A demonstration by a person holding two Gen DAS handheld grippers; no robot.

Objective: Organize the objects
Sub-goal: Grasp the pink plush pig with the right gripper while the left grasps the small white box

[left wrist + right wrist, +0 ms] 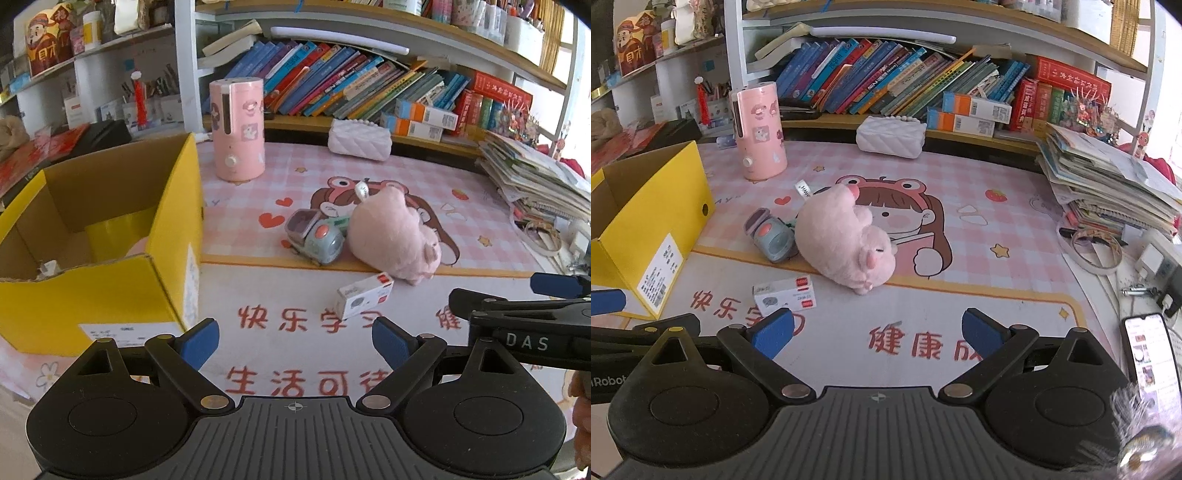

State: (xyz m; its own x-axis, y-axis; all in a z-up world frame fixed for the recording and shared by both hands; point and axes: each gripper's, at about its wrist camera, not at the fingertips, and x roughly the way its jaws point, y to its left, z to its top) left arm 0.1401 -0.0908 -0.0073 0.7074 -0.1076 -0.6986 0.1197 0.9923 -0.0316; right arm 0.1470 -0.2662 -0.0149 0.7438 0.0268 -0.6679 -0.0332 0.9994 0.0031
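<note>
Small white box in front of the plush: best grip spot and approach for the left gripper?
Take the small white box across its narrow width, at mid-length, coming from above and the near side. It lies flat on the mat, long axis roughly crosswise, clear of the pink plush behind it. The left gripper is open, probably wide enough.

You get bright, even daylight in both views. It comes from the bench's right side, where the window (pixel 580 92) burns out to white. Shadows are soft: the plush (pixel 842 240) throws only a faint one on the mat (pixel 997 229). The fisheye bends the shelf (pixel 369 22) into an arc and darkens the top corners. Your box (pixel 110 229) is slightly smeared at its near edge. In the right view, the bottom right corner is a blurred, glinting patch beside the phone (pixel 1152 354), whose screen glows.
</note>
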